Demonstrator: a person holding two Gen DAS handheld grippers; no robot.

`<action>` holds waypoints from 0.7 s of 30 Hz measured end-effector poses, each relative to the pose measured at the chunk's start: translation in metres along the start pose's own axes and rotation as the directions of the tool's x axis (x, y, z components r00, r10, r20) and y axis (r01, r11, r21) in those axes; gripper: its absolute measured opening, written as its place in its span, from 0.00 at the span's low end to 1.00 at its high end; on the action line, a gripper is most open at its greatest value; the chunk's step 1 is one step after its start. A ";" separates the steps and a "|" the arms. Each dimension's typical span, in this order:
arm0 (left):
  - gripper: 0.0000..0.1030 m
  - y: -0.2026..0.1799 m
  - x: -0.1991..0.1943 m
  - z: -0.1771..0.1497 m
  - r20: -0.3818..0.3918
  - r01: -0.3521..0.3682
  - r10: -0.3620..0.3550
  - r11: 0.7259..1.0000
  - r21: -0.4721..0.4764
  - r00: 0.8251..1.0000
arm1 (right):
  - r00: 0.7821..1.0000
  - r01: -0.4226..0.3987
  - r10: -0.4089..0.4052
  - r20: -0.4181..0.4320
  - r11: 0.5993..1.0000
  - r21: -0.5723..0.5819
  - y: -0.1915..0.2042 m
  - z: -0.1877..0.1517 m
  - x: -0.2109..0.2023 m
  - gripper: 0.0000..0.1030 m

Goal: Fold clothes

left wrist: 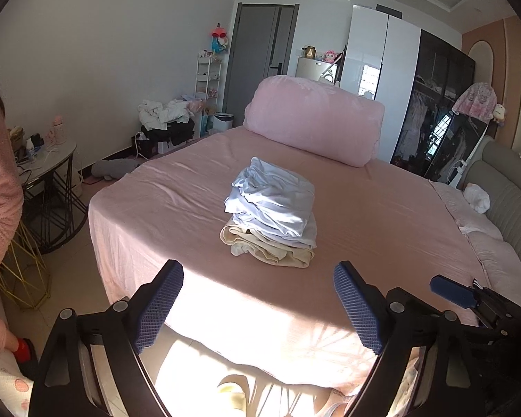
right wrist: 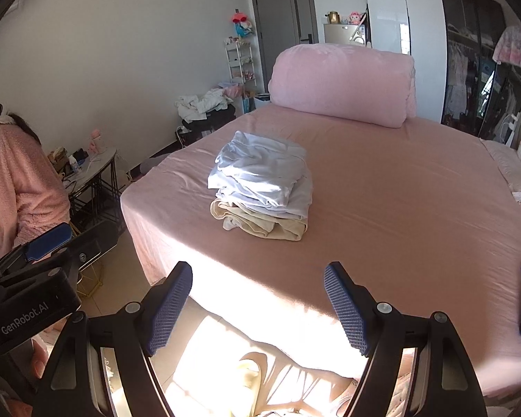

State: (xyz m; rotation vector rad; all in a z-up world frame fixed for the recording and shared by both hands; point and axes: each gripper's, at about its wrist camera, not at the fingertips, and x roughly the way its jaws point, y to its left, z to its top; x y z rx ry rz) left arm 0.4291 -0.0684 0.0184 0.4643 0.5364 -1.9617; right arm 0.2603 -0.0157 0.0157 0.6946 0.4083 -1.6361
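Clothes (left wrist: pixel 272 210): soft, rumpled, squarish stack

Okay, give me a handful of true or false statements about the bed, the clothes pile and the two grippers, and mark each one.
1. A stack of folded clothes lies on the pink bed. True.
2. The left gripper is clamped on a shirt. False: its jaws are open with nothing between them.
3. A cream garment is at the bottom of the stack. True.
4. The right gripper is touching the stack. False: it is open and short of it.
5. A rolled pink quilt sits behind the stack. True.
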 end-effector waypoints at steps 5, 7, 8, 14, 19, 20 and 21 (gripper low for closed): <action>0.88 -0.015 -0.008 0.002 0.019 -0.021 0.020 0.999 0.047 1.000 | 0.999 0.042 -0.042 0.004 0.999 -0.019 0.000 0.001 -0.010 0.76; 0.88 -0.020 -0.009 0.002 0.015 -0.023 0.022 0.998 0.066 1.000 | 0.998 0.057 -0.057 0.000 0.998 -0.036 0.000 0.000 -0.011 0.76; 0.88 -0.020 -0.009 0.002 0.011 -0.022 0.021 0.997 0.068 1.000 | 0.998 0.064 -0.064 -0.002 0.997 -0.043 0.000 0.000 -0.012 0.76; 0.88 -0.023 -0.008 -0.002 -0.004 -0.047 0.047 0.996 0.069 0.999 | 1.000 0.020 -0.020 -0.016 0.999 -0.028 -0.010 -0.005 -0.010 0.76; 0.88 -0.019 -0.007 -0.006 -0.015 -0.065 0.066 0.995 0.072 0.998 | 0.997 -0.014 0.018 -0.077 0.999 0.050 -0.022 -0.012 0.002 0.76; 0.88 -0.018 -0.007 -0.007 -0.018 -0.064 0.066 0.995 0.070 0.998 | 0.996 -0.009 0.013 -0.085 0.999 0.053 -0.023 -0.013 0.004 0.76; 0.88 -0.017 -0.007 -0.008 -0.019 -0.065 0.066 0.996 0.068 0.998 | 0.996 -0.007 0.011 -0.085 0.999 0.050 -0.022 -0.014 0.004 0.76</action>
